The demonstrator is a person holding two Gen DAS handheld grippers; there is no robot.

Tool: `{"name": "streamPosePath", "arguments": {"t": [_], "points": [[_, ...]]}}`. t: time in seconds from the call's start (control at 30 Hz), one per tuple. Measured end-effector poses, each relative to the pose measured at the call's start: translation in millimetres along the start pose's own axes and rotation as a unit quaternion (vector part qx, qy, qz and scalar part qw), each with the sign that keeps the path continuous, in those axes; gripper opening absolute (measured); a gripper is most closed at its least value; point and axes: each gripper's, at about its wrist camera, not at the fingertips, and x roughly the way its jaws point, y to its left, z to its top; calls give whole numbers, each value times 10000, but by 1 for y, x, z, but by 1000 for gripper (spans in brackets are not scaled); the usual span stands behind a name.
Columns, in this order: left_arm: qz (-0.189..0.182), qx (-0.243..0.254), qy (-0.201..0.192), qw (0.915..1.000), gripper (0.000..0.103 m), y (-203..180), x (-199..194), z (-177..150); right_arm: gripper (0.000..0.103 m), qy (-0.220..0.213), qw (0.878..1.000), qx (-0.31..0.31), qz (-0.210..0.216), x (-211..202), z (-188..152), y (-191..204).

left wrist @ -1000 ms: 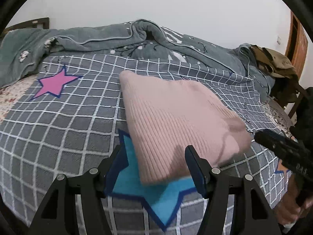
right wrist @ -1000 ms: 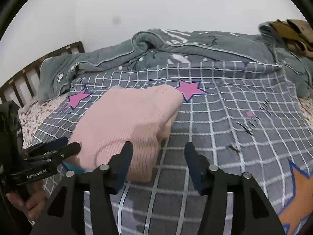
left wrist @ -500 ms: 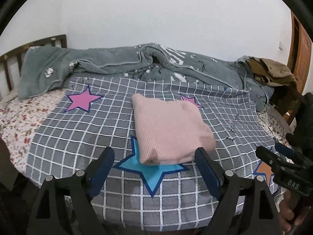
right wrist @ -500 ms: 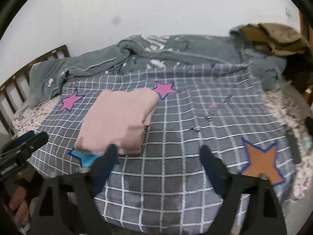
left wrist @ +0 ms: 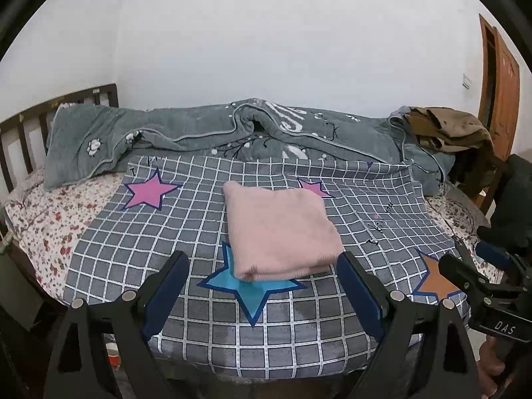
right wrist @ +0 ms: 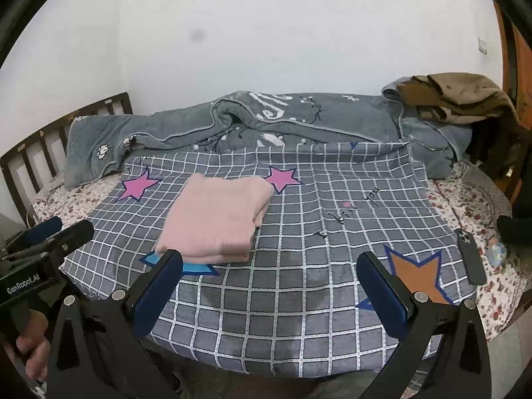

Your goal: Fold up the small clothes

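A pink knit garment [left wrist: 279, 229] [right wrist: 219, 219] lies folded into a rectangle on the grey checked sheet [left wrist: 166, 232] [right wrist: 332, 199], partly over a blue star. My left gripper [left wrist: 262, 264] hovers back from the garment's near edge, its jaws opening wide with nothing between them. My right gripper [right wrist: 269, 257] is to the right of the garment above the sheet; its jaws are also opening and hold nothing. Each gripper shows at the edge of the other's view: the right gripper [left wrist: 465, 266], and the left gripper [right wrist: 56, 232] held by a hand.
A rumpled grey blanket [left wrist: 232, 133] runs along the wall side of the bed. Brown clothes [left wrist: 445, 126] are piled at the far right. A dark phone [right wrist: 470, 259] lies on the floral sheet at the right. A wooden headboard [left wrist: 20, 133] stands left, a door [left wrist: 498, 76] right.
Both grippers let go of the pink garment, spread their jaws and pulled back and up from the bed. The garment stays folded on the sheet.
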Motion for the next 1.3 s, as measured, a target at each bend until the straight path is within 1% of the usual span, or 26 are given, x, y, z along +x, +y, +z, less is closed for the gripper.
{"name": "streamPosePath", "arguments": {"t": [0.27,0.87,1.3], "points": [[29,24,0,10000,91,-5,-4,0,102,19,10000,6,2,-4,-3,-1],[84,-3,59,9999,91,-2,-3,-1,102,74,10000,38,31,-1,-7,0],[93,-21,42,9999,91,0,-6,0,102,-32,10000,-8,27,-6,-1,1]]}}
